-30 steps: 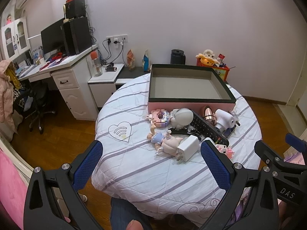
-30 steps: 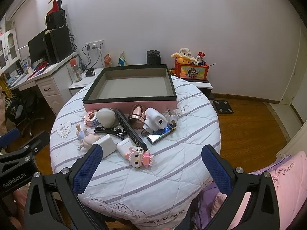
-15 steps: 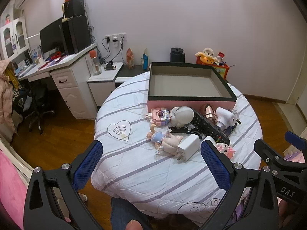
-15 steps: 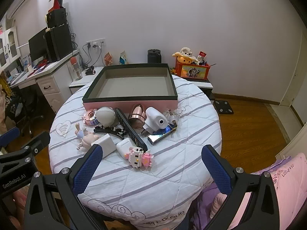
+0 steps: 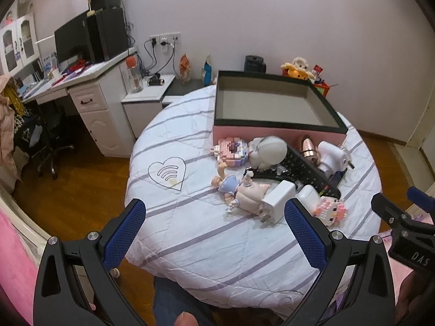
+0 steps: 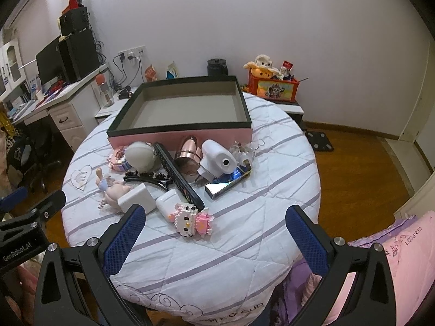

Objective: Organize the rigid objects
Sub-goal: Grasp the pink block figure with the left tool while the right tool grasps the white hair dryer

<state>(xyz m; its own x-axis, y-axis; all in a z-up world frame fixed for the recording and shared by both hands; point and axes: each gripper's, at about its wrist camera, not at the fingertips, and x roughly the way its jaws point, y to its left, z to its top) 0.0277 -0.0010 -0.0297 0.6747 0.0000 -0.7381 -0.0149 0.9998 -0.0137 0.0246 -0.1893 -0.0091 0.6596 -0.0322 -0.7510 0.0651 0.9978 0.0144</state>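
I have both claws hovering short of the near edge of the round table [image 6: 244,244], which wears a white quilted cover with lilac stripes. The left claw [image 5: 214,240] fills the bottom of its view with its blue-padded fingers spread wide and nothing between them; the right claw [image 6: 214,240] sits the same way, parted and empty, low in its own frame. At the middle of both views, on the far half of the table, stands the pink box [image 6: 179,135] with a dark rim, open on top, its grey floor bare. Pressed against its near wall is the heap of things. The black remote [image 6: 178,175] is the long one: its axis runs on a diagonal from the box wall toward the lower right in the right wrist view, its near end beside the pink brick-built figure [image 6: 191,220]. A white charger block [image 5: 277,199] lies tilted just left of centre, touching a small pink doll [image 5: 248,195]. Behind them I see a white dome-shaped object [image 6: 142,156], a black hair clip [image 6: 148,176] lying crosswise, a copper-coloured object [image 6: 189,148], a white cylinder-nosed device [image 6: 217,157] pointing its round end toward me, and a shiny flat bar [image 6: 225,182] angled up to the right.
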